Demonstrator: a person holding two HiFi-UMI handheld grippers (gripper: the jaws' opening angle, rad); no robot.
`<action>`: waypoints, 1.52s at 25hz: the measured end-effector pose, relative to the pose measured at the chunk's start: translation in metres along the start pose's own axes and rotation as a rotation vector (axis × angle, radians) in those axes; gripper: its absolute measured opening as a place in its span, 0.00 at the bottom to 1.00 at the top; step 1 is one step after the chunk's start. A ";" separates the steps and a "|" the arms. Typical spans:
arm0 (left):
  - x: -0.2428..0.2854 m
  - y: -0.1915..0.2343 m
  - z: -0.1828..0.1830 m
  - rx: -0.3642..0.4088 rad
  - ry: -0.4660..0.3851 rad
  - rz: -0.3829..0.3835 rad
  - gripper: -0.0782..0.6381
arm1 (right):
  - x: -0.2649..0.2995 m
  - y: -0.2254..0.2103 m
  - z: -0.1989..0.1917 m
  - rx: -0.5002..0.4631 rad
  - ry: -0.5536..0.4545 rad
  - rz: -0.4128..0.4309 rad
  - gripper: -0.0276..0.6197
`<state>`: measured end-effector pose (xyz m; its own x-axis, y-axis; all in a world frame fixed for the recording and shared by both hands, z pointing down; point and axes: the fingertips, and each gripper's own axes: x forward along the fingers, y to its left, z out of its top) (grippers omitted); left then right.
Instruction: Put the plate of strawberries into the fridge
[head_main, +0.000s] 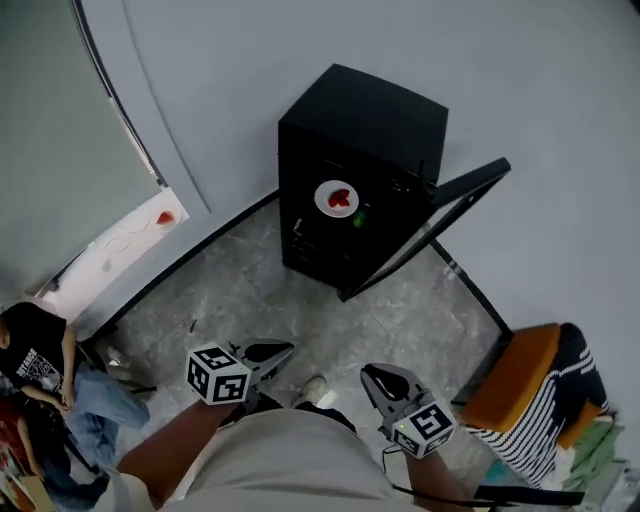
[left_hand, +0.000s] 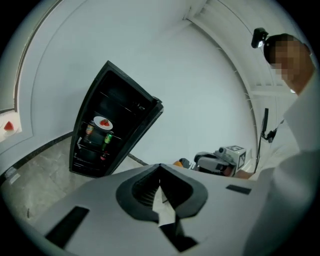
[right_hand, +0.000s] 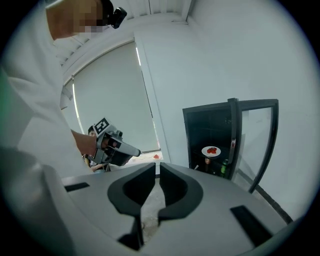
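The black fridge (head_main: 350, 170) stands against the wall with its glass door (head_main: 440, 215) swung open to the right. A white plate of strawberries (head_main: 337, 199) sits on a shelf inside, also seen as the plate (left_hand: 103, 122) and the plate (right_hand: 211, 151) in the gripper views. My left gripper (head_main: 285, 349) and right gripper (head_main: 372, 375) hover low near my body, well away from the fridge. The left gripper (left_hand: 160, 166) has its jaws pressed together, empty. The right gripper (right_hand: 157, 165) has its jaws drawn in to a thin slit, nothing between them.
A green bottle (head_main: 358, 217) stands below the plate in the fridge. An orange chair (head_main: 525, 375) with striped cloth is at the right. A seated person (head_main: 40, 365) is at the lower left. A white surface with a red item (head_main: 165, 217) lies at the left. Grey stone floor (head_main: 300, 310) lies before the fridge.
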<state>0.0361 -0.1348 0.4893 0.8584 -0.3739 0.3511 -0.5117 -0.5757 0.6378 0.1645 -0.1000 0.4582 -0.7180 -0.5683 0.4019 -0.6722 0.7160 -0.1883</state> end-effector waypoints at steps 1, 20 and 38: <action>0.000 -0.006 0.001 0.007 0.002 -0.023 0.13 | 0.002 0.005 0.000 0.001 -0.002 -0.005 0.10; -0.194 -0.021 -0.052 0.136 0.088 -0.223 0.13 | 0.093 0.211 0.002 0.012 0.027 -0.060 0.10; -0.232 -0.024 -0.090 0.153 0.097 -0.268 0.13 | 0.096 0.280 -0.004 -0.024 0.023 -0.084 0.09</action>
<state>-0.1479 0.0312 0.4540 0.9590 -0.1275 0.2529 -0.2602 -0.7494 0.6088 -0.0920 0.0475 0.4475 -0.6547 -0.6176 0.4359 -0.7251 0.6760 -0.1314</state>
